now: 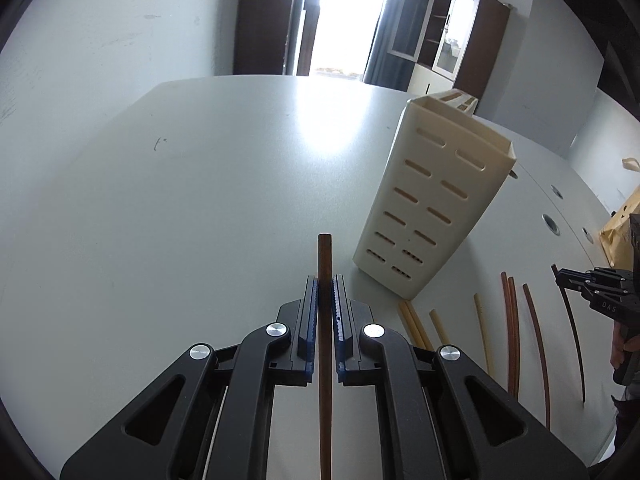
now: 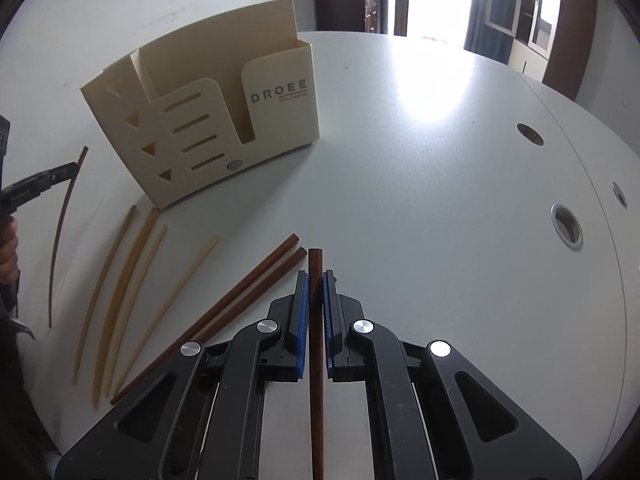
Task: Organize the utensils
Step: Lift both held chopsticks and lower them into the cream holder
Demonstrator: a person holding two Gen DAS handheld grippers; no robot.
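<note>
My left gripper (image 1: 325,280) is shut on a brown chopstick (image 1: 325,248), whose end sticks out past the blue pads above the table. To its right stands a cream slotted utensil holder (image 1: 432,200). My right gripper (image 2: 316,276) is shut on another brown chopstick (image 2: 315,258). The holder (image 2: 208,120), marked DROEE, stands at the upper left of the right wrist view. On the table lie two brown chopsticks (image 2: 248,304) and several pale ones (image 2: 132,280). Each view catches the other gripper at its edge, the right gripper (image 1: 560,276) and the left gripper (image 2: 66,171), each with its thin dark stick.
The grey-white table (image 2: 440,200) has round cable holes (image 2: 566,226) near its right side. A bright doorway (image 1: 348,16) and a cabinet (image 1: 452,36) stand beyond the far edge. A hand (image 2: 8,252) shows at the left edge.
</note>
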